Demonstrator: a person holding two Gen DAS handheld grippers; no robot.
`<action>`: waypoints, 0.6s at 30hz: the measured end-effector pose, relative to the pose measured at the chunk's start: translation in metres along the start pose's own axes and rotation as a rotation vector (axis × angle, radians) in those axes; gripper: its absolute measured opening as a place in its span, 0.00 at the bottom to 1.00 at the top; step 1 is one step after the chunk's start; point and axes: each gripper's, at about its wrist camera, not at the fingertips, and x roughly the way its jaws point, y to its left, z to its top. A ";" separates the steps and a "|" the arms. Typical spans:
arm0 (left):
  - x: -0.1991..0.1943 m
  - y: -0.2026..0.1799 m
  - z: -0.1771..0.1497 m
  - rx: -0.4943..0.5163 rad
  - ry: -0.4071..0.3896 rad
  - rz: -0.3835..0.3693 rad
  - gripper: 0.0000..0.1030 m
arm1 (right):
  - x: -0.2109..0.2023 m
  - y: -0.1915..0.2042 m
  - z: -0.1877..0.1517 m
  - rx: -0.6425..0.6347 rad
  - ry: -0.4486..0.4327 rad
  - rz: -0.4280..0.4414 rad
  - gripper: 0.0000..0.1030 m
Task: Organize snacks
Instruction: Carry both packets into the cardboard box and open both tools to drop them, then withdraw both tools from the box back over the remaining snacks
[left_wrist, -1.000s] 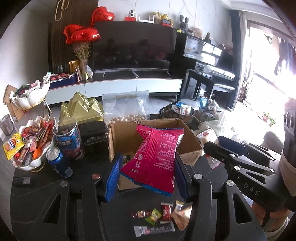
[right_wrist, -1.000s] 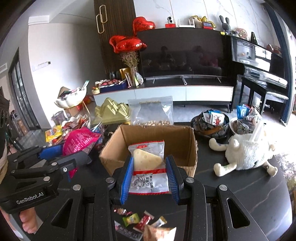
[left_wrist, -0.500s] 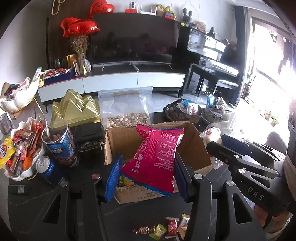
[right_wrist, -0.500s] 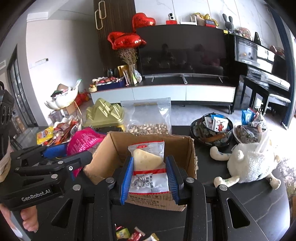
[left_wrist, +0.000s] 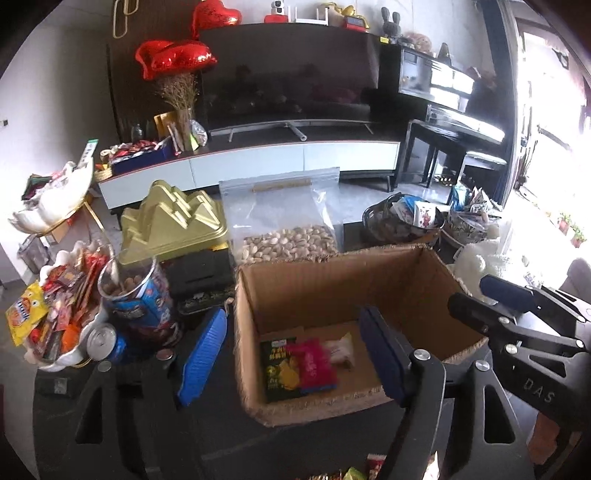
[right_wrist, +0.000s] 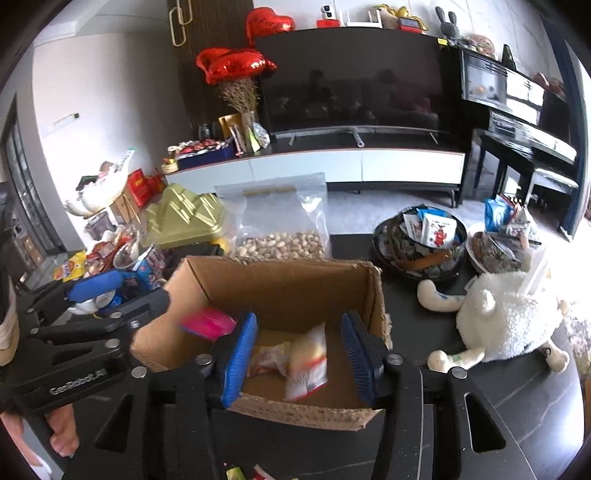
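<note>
Both packets have dropped out of the jaws since a second ago: the red packet (left_wrist: 314, 363) that the left gripper (left_wrist: 291, 354) pinched then now lies on the floor of the box (left_wrist: 332, 284), overlapping a dark green packet (left_wrist: 279, 369), blurred in both views. White packet (right_wrist: 306, 363), pinched by the right gripper (right_wrist: 297, 358) a second ago, now lies in the box too, leaning beside another pale wrapper (right_wrist: 267, 360) on the box floor. Left jaws have just been opening and stand spread wide with nothing between the pads, one blue pad outside the box's left wall, the other over its inside. Right jaws have just been opening as well, spread apart over the near edge of the box, pads clear of the white packet below. Both cameras sit closer to the box than before, and the loose candies (left_wrist: 354, 472) on the dark table (left_wrist: 221, 443) have slid almost out of the bottom of the views. Unchanged: nut bag (left_wrist: 284, 229) right behind the box, gold lid (left_wrist: 173, 218) and snack jar (left_wrist: 136, 295) to its left, can (left_wrist: 103, 341) by the jar, plush toy (right_wrist: 506, 321) to the right on the table, bowl of packets (right_wrist: 417, 243) behind it.
</note>
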 end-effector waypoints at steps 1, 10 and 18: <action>-0.004 0.000 -0.002 -0.001 -0.006 -0.001 0.75 | -0.003 0.000 -0.002 -0.001 -0.001 -0.004 0.48; -0.059 -0.014 -0.024 0.038 -0.071 0.024 0.80 | -0.049 0.004 -0.026 -0.021 -0.055 -0.016 0.56; -0.095 -0.028 -0.049 0.052 -0.090 -0.027 0.80 | -0.093 0.007 -0.052 -0.042 -0.089 -0.020 0.56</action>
